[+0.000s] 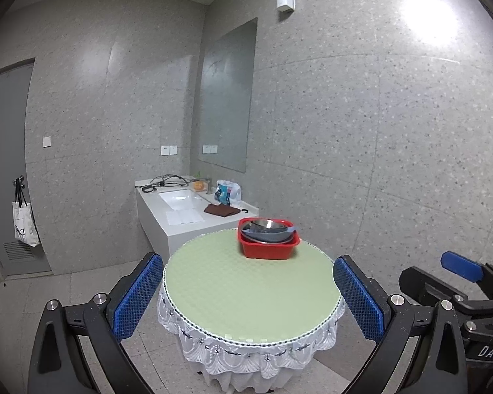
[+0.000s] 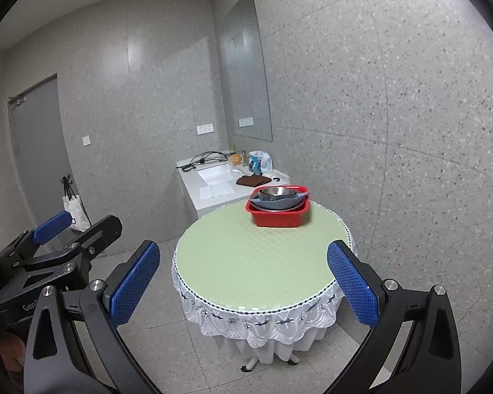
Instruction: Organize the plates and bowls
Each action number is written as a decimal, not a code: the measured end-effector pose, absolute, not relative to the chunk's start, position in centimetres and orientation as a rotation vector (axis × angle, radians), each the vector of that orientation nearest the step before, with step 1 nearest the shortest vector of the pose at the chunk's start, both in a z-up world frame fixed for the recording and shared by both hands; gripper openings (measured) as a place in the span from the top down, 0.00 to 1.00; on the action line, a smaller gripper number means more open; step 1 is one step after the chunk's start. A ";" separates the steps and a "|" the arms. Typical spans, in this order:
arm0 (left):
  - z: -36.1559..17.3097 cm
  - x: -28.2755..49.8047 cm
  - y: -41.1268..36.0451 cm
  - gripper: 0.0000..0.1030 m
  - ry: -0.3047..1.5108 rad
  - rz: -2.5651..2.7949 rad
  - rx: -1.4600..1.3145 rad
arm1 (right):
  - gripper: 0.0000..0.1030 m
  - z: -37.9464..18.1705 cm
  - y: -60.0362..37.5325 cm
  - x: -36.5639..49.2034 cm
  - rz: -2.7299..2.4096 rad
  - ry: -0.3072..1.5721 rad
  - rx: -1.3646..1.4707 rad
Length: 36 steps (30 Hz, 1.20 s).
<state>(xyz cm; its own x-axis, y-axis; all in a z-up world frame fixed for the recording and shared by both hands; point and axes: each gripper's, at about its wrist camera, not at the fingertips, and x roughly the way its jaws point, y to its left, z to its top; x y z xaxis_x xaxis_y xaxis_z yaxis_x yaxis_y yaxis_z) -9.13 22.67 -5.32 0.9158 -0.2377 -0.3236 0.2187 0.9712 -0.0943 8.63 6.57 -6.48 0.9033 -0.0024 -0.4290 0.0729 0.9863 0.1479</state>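
Note:
A red plastic basin (image 1: 268,245) stands at the far side of a round table with a green top (image 1: 246,289). In it lie stacked grey plates or bowls (image 1: 266,234) with a shiny metal bowl (image 1: 263,224) on top. The same basin (image 2: 278,211) and metal bowl (image 2: 276,191) show in the right wrist view. My left gripper (image 1: 246,295) is open and empty, well short of the table's near edge. My right gripper (image 2: 243,282) is open and empty too, level with the left one, which shows at its left (image 2: 54,226).
The table has a white lace skirt (image 2: 263,321). Behind it a white sink counter (image 1: 180,210) carries cables, a brown cloth (image 1: 221,210) and a plastic bag. A grey door with a hanging tote bag (image 1: 24,226) is at the left. Tiled walls stand behind and right.

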 end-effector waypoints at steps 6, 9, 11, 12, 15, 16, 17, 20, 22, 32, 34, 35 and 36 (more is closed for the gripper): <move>-5.5 -10.0 22.3 0.01 0.336 -0.241 -0.059 | 0.00 -6.2 6.8 8.1 -0.045 0.429 0.155; -5.4 -10.6 22.5 0.01 0.326 -0.239 -0.060 | 0.00 -6.0 7.0 7.9 -0.047 0.425 0.149; -5.4 -10.9 22.4 0.01 0.329 -0.241 -0.057 | 0.00 -6.0 7.1 7.7 -0.049 0.424 0.151; -5.5 -11.0 22.4 0.01 0.332 -0.240 -0.055 | 0.00 -6.0 7.0 7.7 -0.051 0.428 0.153; -5.5 -11.5 22.6 0.01 0.327 -0.231 -0.063 | 0.00 -6.0 7.0 7.7 -0.051 0.434 0.152; -5.4 -11.5 22.3 0.01 0.327 -0.228 -0.066 | 0.00 -5.9 7.0 7.6 -0.053 0.434 0.149; -5.5 -11.6 22.3 0.01 0.326 -0.228 -0.067 | 0.00 -5.9 7.0 7.5 -0.053 0.434 0.149; -5.5 -11.9 22.0 0.01 0.326 -0.227 -0.059 | 0.00 -6.0 7.1 7.5 -0.055 0.435 0.154; -5.5 -12.0 21.7 0.01 0.325 -0.228 -0.057 | 0.00 -6.0 7.1 7.4 -0.054 0.437 0.154; -5.5 -11.8 21.1 0.01 0.331 -0.211 -0.038 | 0.00 -6.0 7.1 7.4 -0.049 0.446 0.152; -5.5 -11.7 21.0 0.01 0.330 -0.210 -0.035 | 0.00 -6.0 7.1 7.4 -0.048 0.446 0.153; -5.5 -11.7 21.0 0.01 0.330 -0.210 -0.035 | 0.00 -6.0 7.1 7.4 -0.048 0.447 0.154; -5.5 -11.7 21.0 0.01 0.330 -0.211 -0.034 | 0.00 -6.0 7.1 7.3 -0.048 0.446 0.155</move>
